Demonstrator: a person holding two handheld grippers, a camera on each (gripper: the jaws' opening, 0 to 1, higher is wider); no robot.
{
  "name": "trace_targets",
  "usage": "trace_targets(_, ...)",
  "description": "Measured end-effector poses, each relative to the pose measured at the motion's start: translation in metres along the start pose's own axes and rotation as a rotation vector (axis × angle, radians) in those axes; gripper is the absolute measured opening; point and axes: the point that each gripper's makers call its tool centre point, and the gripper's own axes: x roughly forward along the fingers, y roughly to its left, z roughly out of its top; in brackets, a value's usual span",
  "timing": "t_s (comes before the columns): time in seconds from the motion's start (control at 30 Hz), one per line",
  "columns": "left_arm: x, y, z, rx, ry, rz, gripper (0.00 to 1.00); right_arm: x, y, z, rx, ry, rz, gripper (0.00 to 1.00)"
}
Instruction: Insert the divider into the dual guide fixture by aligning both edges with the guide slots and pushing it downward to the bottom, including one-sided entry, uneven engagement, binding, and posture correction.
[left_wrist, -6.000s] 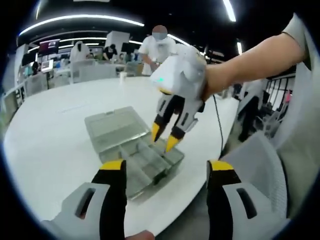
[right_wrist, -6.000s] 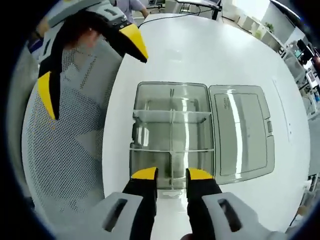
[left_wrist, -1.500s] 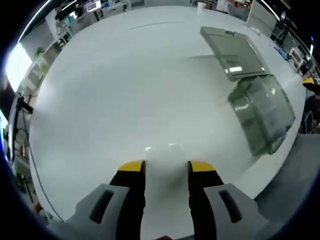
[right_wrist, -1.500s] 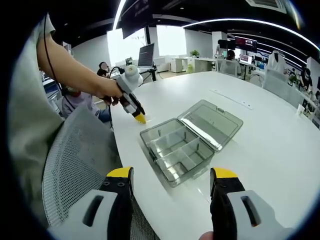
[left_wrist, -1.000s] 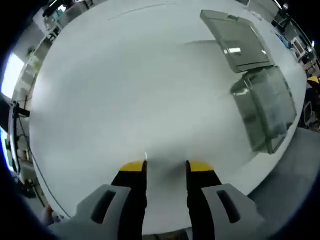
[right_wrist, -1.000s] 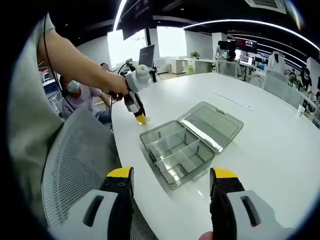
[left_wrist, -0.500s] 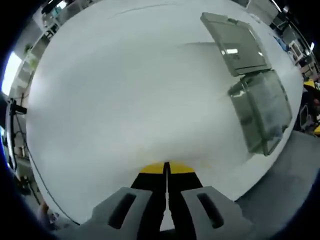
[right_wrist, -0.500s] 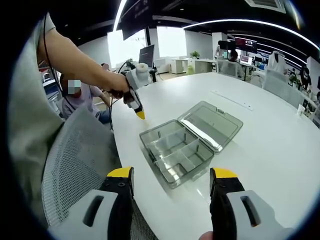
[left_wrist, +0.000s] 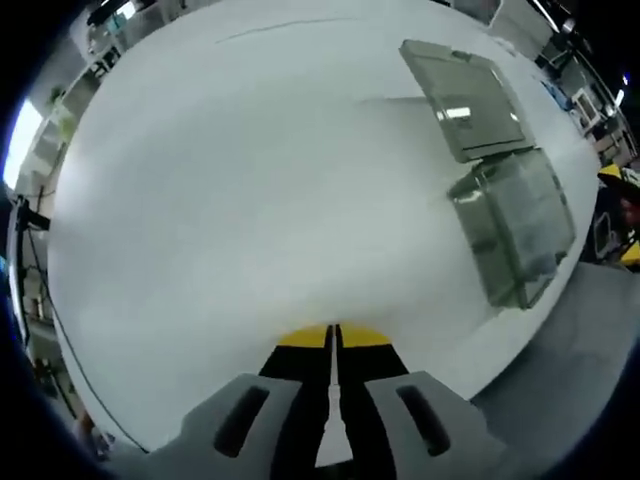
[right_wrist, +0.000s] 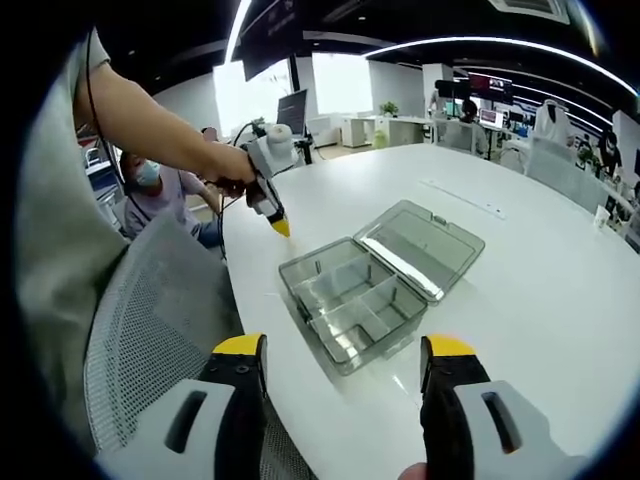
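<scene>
A clear grey compartment box (right_wrist: 345, 305) sits near the white table's edge, its hinged lid (right_wrist: 425, 250) lying open flat beside it. In the left gripper view the box (left_wrist: 510, 235) and lid (left_wrist: 460, 90) are at the far right. My left gripper (left_wrist: 332, 335) is shut over bare table, with a thin pale strip, the divider (left_wrist: 332, 400), edge-on between its jaws. In the right gripper view the left gripper (right_wrist: 280, 228) hangs just above the table, left of the box and apart from it. My right gripper (right_wrist: 340, 350) stands wide open, empty, short of the box.
The round white table (right_wrist: 520, 300) stretches far behind the box. A grey mesh chair (right_wrist: 150, 300) stands at the table's edge on the left. A person in a mask (right_wrist: 150, 185) sits behind it. Desks and screens line the back of the room.
The left jaws went from open around a pale flat piece on the table to shut on it. The left gripper then rose slightly. The right gripper has stayed where it was.
</scene>
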Motion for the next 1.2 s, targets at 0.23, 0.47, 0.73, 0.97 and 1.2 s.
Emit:
trace_targets(0.23, -0.004, -0.021, 0.000, 0.032, -0.019, -0.047, 0.06, 0.002, 0.000, 0.003, -0.007, 0.001, 0.005, 0.60)
trace_targets(0.47, -0.008, -0.052, -0.003, 0.101, -0.041, -0.097, 0.10, 0.003, 0.001, 0.003, -0.010, 0.001, 0.009, 0.60)
trace_targets(0.73, -0.015, -0.079, -0.012, 0.186, -0.054, -0.135, 0.16, 0.002, 0.003, 0.003, -0.011, 0.000, 0.009, 0.60)
trace_targets(0.97, -0.021, -0.105, -0.016, 0.227, -0.070, -0.175, 0.20, 0.002, 0.003, 0.003, -0.011, -0.002, 0.010, 0.60)
trace_targets(1.2, -0.022, -0.130, -0.018, 0.288, -0.088, -0.187, 0.30, 0.002, 0.003, 0.004, -0.011, -0.007, 0.009, 0.60)
